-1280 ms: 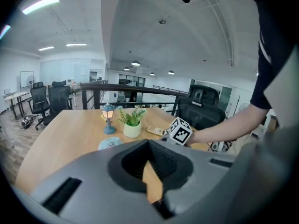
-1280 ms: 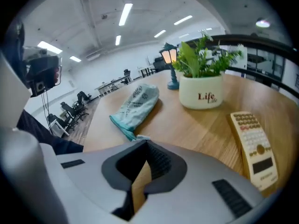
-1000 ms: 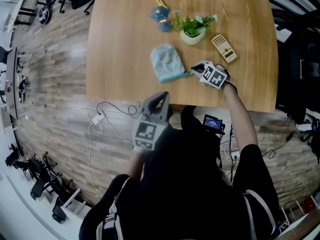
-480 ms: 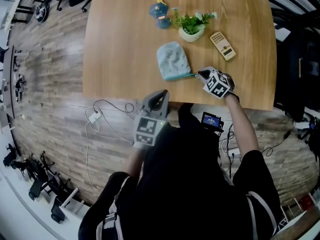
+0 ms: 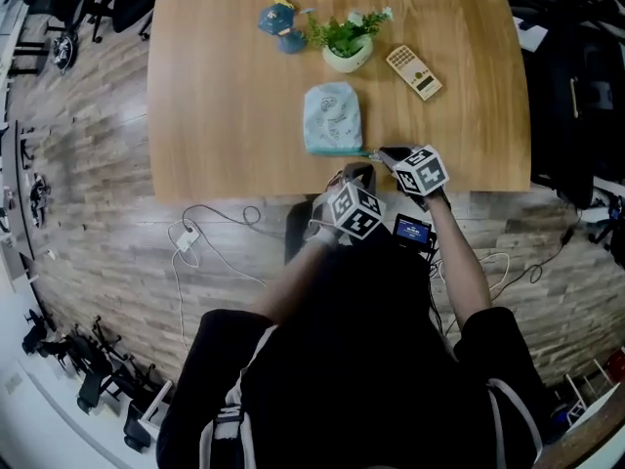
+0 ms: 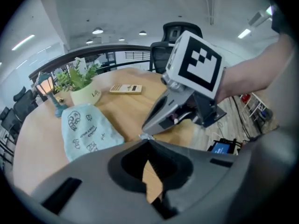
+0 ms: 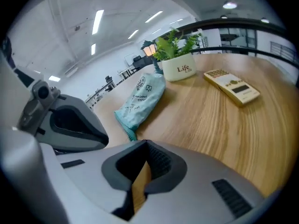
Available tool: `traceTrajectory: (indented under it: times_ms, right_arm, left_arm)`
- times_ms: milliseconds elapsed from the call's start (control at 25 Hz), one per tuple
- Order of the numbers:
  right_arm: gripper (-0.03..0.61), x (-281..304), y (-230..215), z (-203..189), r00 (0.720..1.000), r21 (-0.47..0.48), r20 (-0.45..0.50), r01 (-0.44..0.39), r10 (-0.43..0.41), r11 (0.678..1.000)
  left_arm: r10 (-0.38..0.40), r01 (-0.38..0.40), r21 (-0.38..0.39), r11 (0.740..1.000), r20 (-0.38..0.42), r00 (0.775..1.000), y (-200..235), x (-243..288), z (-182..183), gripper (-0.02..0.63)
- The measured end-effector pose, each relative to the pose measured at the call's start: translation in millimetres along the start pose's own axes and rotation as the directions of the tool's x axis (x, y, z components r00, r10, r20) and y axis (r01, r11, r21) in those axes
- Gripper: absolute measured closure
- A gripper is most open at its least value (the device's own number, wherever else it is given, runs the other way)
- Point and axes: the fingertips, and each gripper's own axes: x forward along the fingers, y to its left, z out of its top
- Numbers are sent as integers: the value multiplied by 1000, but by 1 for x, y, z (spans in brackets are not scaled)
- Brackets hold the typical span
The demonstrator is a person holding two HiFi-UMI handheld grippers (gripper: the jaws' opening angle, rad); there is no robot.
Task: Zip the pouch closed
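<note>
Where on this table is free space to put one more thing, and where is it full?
Free: the left part of the table, left of the pouch and blue figurine; also the right part beyond the remote. Crowded: around the plant pot, and the near edge by the pouch, where the left gripper and right gripper meet.
</note>
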Motion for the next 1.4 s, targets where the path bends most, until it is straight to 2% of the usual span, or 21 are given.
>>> traceTrajectory:
  times_ms: [80,280,440,560,720,800,920,1120,1280,1400]
  right_arm:
    - [566,-3,-2,-7,1000,44,-8,-1,1,999]
    - [566,-2,-5,-12,999,54,-34,7,-6,998]
    - [566,-2,1,-9,999,50,-47,-20,22,999]
    - [566,1,1,-1,997,53,-64,-50,53,997]
    - [566,4,-3,-3,984,54,-166,-52,60,997]
    - [566,8,-5,-6,975,74,-206,-64,78,995]
    - [566,9,-6,-7,969,147,-216,-88,119,985]
    - [566,9,-6,-6,959,164,-250,-92,132,982]
    - [566,10,-6,-6,961,182,-249,-80,125,980]
    - [566,10,-6,-7,962,195,-242,-76,123,978]
  left_arm:
    - [33,-33,28,999,-17,999,4,5,3,615]
    - [120,-94,225,970,-106,987,4,31,1,615]
    - [120,-72,265,961,-171,978,2,41,-8,615]
    - [116,-58,283,957,-191,975,1,43,-8,614]
    - [110,-45,298,953,-204,973,-2,45,-8,614]
    - [146,-58,359,932,-225,963,3,47,-8,614]
    - [201,-59,484,873,-247,948,6,47,-8,591]
    - [232,-54,580,813,-238,943,9,50,-6,574]
    - [254,-44,626,779,-251,934,12,53,-4,572]
    - [250,-12,644,765,-279,927,11,55,-6,572]
